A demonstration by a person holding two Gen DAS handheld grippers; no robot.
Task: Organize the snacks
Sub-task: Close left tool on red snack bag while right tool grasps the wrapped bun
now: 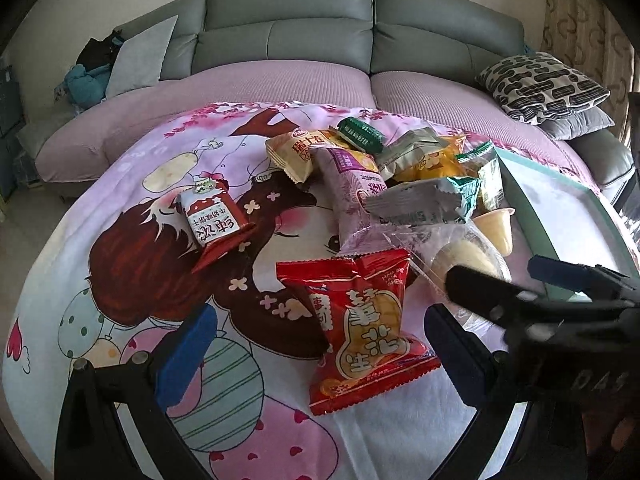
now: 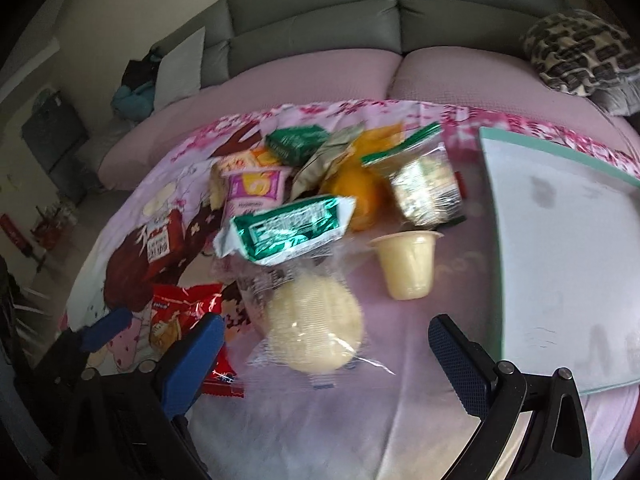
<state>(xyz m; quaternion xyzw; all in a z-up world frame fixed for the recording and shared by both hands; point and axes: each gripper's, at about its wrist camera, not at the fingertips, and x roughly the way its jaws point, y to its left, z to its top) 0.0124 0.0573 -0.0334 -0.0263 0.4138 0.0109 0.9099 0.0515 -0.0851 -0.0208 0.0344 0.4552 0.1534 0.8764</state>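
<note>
A red peanut packet (image 1: 364, 328) lies on the cartoon-print cloth between the wide-apart blue pads of my left gripper (image 1: 320, 352), which is open and holds nothing. My right gripper (image 2: 326, 364) is open around a pale round cake in clear wrap (image 2: 316, 328), its pads apart from the wrap. From the left wrist view, the right gripper (image 1: 494, 270) hovers over that cake (image 1: 468, 256). Behind are a pudding cup (image 2: 406, 264), a green-silver packet (image 2: 288, 228) and a pile of other snacks (image 1: 360, 160). A red-white biscuit packet (image 1: 212, 216) lies apart at the left.
A white tray with a green rim (image 2: 560, 240) sits at the right of the cloth, bare inside. A grey sofa (image 1: 320, 32) with a patterned pillow (image 1: 544, 84) stands behind. In the right wrist view, the left gripper shows only one blue pad (image 2: 106, 328).
</note>
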